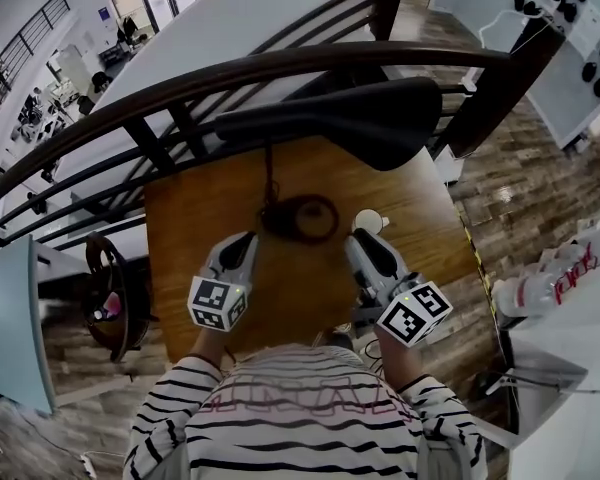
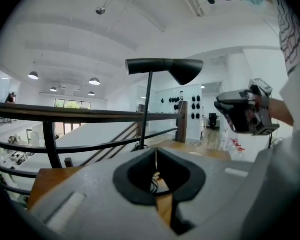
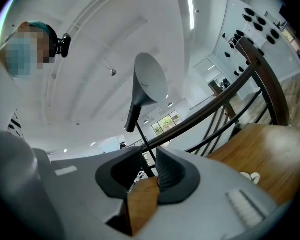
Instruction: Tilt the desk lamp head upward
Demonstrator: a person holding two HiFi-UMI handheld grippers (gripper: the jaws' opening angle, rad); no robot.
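Head view: left gripper (image 1: 246, 242) pressed together, right gripper (image 1: 360, 240) barely spread, empty; we flank lamp base (image 1: 302, 218), staged for lamp head (image 1: 350, 118).

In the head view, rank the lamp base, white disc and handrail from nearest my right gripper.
1. white disc, just ahead of the right gripper
2. lamp base, ahead to its left
3. handrail, beyond the table's far edge

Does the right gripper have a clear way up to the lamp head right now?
Probably yes: nothing sits between the right gripper and the lamp head above it. Its jaws are empty but only narrowly apart, so they likely need widening.
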